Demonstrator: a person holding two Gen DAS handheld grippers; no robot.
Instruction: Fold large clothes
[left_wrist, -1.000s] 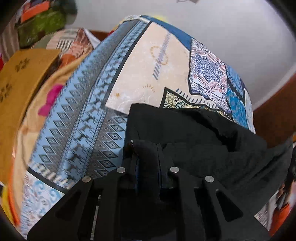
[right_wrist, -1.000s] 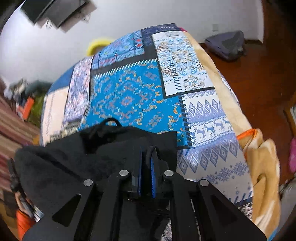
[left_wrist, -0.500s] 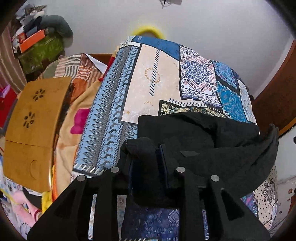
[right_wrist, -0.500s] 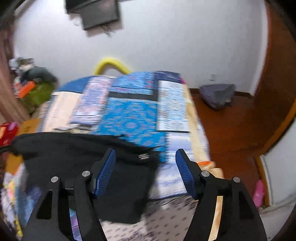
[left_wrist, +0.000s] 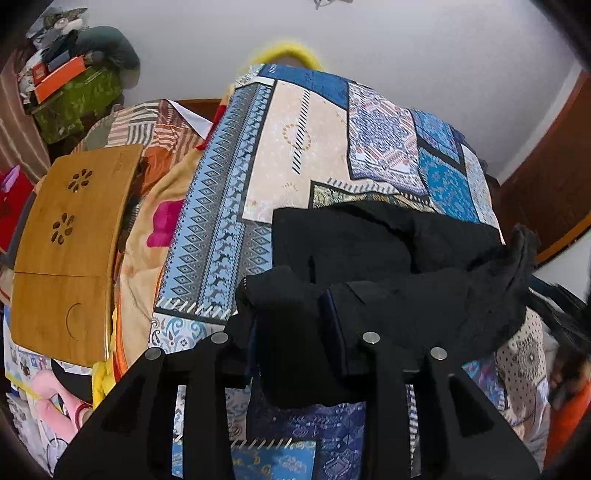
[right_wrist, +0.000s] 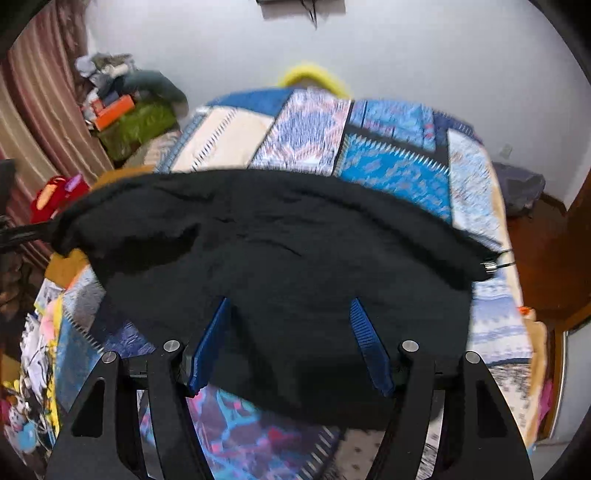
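A large black garment (left_wrist: 388, 258) lies bunched across the near part of the patterned bedspread (left_wrist: 295, 147). My left gripper (left_wrist: 295, 321) is shut on a fold of the black garment at its left end and holds it raised. In the right wrist view the garment (right_wrist: 277, 258) spreads wide across the bed, with a drawstring tip (right_wrist: 489, 264) at its right edge. My right gripper (right_wrist: 290, 332) is open, its blue pads (right_wrist: 212, 343) apart just over the garment's near edge, holding nothing.
A wooden lap table (left_wrist: 70, 251) lies left of the bed on orange bedding. A green box with clutter (left_wrist: 74, 96) stands at the far left. A yellow hoop (left_wrist: 284, 51) leans by the wall. Wooden floor and a grey bag (right_wrist: 521, 188) are to the right.
My right gripper let go of the garment, opened and drew back and up. My left gripper kept its grip and lifted the cloth; the view pulled back from the bed.
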